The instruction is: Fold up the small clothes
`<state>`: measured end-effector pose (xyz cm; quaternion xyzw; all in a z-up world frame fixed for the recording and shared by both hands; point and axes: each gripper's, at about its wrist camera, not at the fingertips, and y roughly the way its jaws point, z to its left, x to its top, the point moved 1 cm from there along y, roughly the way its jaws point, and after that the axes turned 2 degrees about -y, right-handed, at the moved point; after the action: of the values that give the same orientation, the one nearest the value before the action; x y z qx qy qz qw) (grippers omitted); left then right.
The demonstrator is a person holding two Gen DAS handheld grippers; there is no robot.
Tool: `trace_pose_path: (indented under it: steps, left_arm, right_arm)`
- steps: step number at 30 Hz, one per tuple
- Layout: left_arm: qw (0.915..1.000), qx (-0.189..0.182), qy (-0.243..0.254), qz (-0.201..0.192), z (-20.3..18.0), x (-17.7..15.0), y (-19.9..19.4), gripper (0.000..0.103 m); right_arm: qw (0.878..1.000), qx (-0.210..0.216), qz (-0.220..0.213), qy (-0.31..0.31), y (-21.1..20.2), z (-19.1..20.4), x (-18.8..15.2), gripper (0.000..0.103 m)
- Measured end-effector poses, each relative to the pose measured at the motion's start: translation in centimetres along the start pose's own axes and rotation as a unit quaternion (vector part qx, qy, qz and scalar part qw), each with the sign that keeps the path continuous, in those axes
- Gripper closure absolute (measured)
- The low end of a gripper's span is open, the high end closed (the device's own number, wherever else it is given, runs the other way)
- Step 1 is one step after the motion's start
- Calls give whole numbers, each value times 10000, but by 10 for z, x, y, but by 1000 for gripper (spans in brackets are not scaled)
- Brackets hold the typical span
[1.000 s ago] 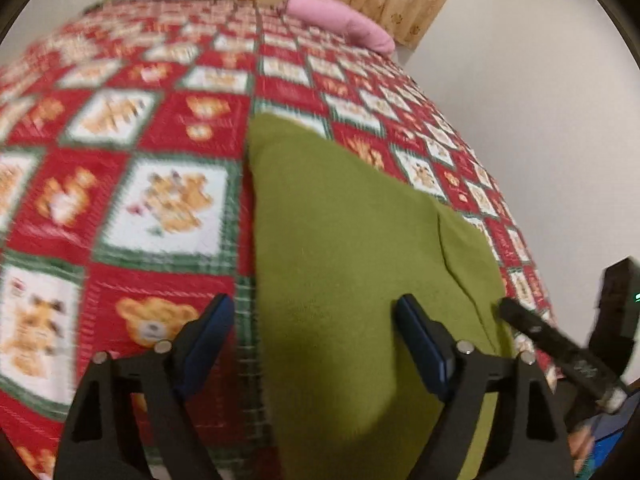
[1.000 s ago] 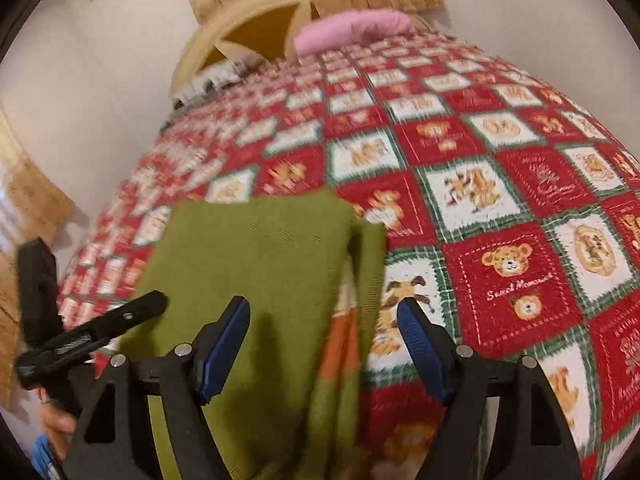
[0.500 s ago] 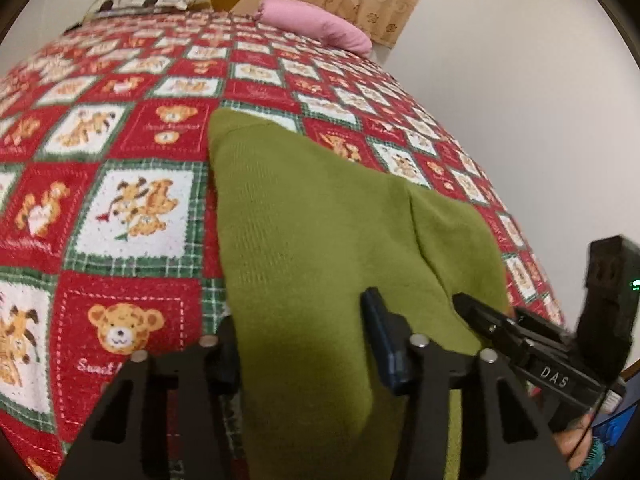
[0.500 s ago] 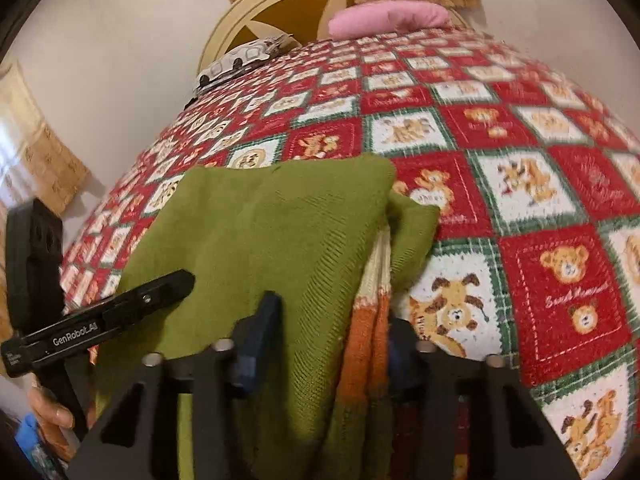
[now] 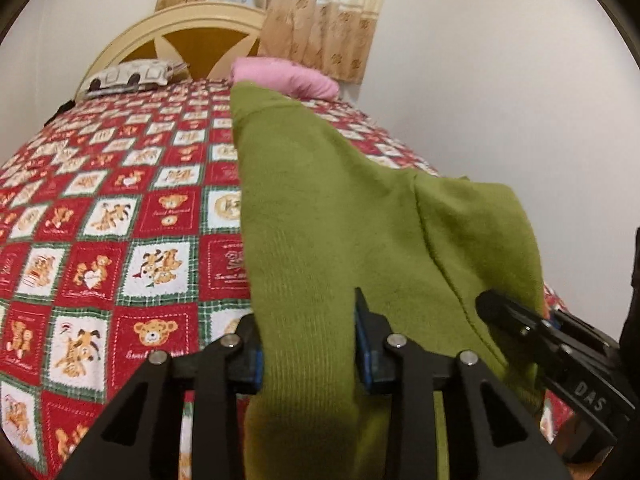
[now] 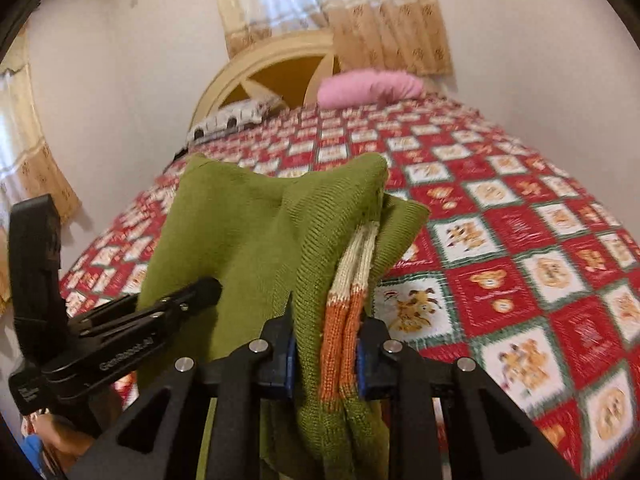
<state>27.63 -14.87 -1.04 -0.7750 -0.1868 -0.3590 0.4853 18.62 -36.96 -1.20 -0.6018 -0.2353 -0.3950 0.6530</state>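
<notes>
Left gripper [image 5: 310, 354]: jaws closed narrowly on the ribbed edge of the green knitted garment [image 5: 340, 216], blue pads pressed against the fabric on both sides. Right gripper [image 6: 326, 354]: jaws likewise clamped on a bunched fold of the same garment, where an orange and cream striped band [image 6: 346, 320] is pinched between the pads. The garment is held by both grippers at its near edge and is seen raised above the red and white teddy-bear quilt [image 5: 120, 240], its far end draped away toward the headboard. In the left wrist view the right gripper is seen at the lower right, gripping the adjacent garment edge. Farther off, a pink pillow [image 6: 370, 88] and a patterned pillow [image 5: 130, 76] are noted against the cream headboard [image 5: 180, 28]; patterned curtains [image 6: 340, 4] hang behind
</notes>
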Motion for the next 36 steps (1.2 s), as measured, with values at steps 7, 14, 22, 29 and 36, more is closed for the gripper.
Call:
trace_pose_path:
  steps: [7,14,22,29,36]
  left_arm:
    - [9987,-446,242,-78,-41,-14,-39,68]
    - [9934,-1011,530,63,-99,-30,-53,68]
    - [9863,-1310,891,456,-168,-47,-23,68]
    - [9809,-1357,1284,546,-219,-49,2,68]
    - [9778,-1363,1446,669,-255,-52,28,68]
  right_arm:
    - [9975,-219,-617,258,-92,-4,-15,81]
    - [9930,-574,-942,428,-160,-33,-34,81]
    - [9866,-986,-930,912,-188,-101,-54,81]
    - [9784,-1320,-1005,1237,-194,-153,-63,81]
    - [9721,-1519,-1035,1455,-189,-194,-64,81]
